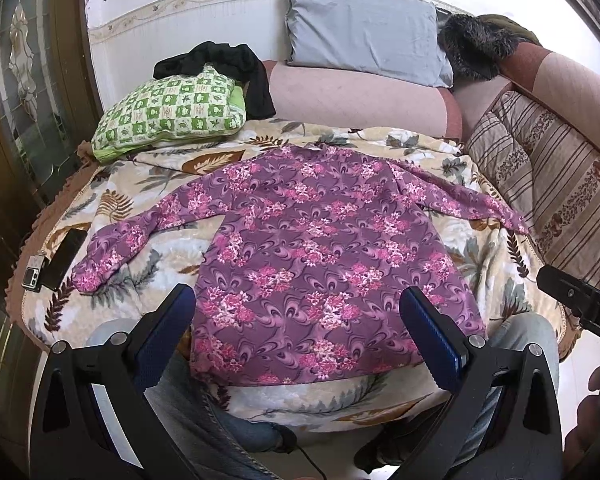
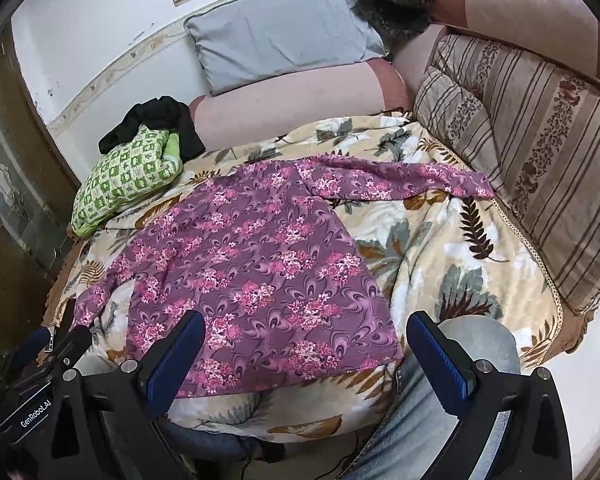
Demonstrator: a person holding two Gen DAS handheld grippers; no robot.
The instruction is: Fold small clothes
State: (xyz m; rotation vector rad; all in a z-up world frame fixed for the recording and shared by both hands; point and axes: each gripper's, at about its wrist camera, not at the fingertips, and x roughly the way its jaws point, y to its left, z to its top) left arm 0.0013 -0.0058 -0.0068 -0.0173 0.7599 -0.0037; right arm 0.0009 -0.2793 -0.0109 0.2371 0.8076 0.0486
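Note:
A purple long-sleeved top with pink flowers [image 1: 316,248] [image 2: 252,264] lies flat on a leaf-patterned blanket [image 1: 148,184] [image 2: 452,248], with both sleeves spread outward and its hem toward me. My left gripper [image 1: 298,300] hovers open above the hem, nothing between its blue pads. My right gripper [image 2: 306,328] is also open, held over the hem's right corner. Each gripper shows at the edge of the other's view: the right gripper body [image 1: 580,304] and the left gripper body [image 2: 48,364].
A green checked pillow [image 1: 168,112] with a black garment [image 1: 228,64] sits at the back left. A grey pillow [image 1: 364,24], a pink bolster [image 1: 356,96] and a striped cushion [image 1: 548,184] line the back and right. A phone [image 1: 62,258] lies at the blanket's left edge. A person's jeans-clad knees [image 2: 460,360] are below.

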